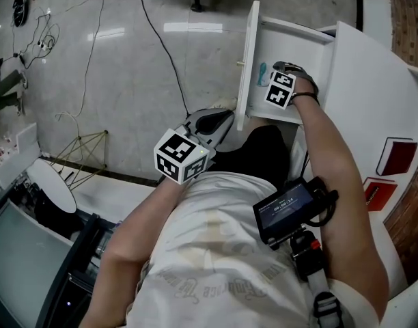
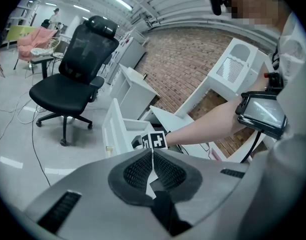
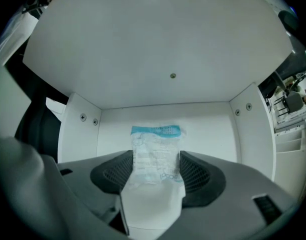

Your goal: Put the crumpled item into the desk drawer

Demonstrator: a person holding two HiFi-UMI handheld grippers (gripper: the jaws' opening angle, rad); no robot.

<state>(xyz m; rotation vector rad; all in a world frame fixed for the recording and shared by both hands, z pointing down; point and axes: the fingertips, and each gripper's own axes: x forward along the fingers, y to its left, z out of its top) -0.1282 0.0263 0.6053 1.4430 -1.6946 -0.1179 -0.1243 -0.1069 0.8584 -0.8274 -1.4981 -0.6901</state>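
Cables (image 1: 93, 53) trail over the pale glossy floor at the far left of the head view, and in the left gripper view a black office chair (image 2: 75, 79) stands on that floor well away from the desk. Next comes the left gripper (image 2: 152, 156), held in front of the person's body and short of the open drawer (image 1: 248, 60). Its jaws are pressed together with only a thin slit between the pads and nothing in them. The white drawer is pulled out of the desk, its front panel facing the floor side, with a small knob (image 1: 240, 65) on the outside. The right gripper (image 3: 156, 156) reaches straight down into the drawer. Its jaws stand wide and pinch the crumpled packet (image 3: 156, 139), a clear wrapper with a teal band along its far end, which fills the gap from pad to pad. The packet hangs inside the drawer's white walls, and whether its tip touches the bottom cannot be told. Further right lies the white desk top (image 1: 373, 101), with two red flat items (image 1: 398, 156) near its edge.
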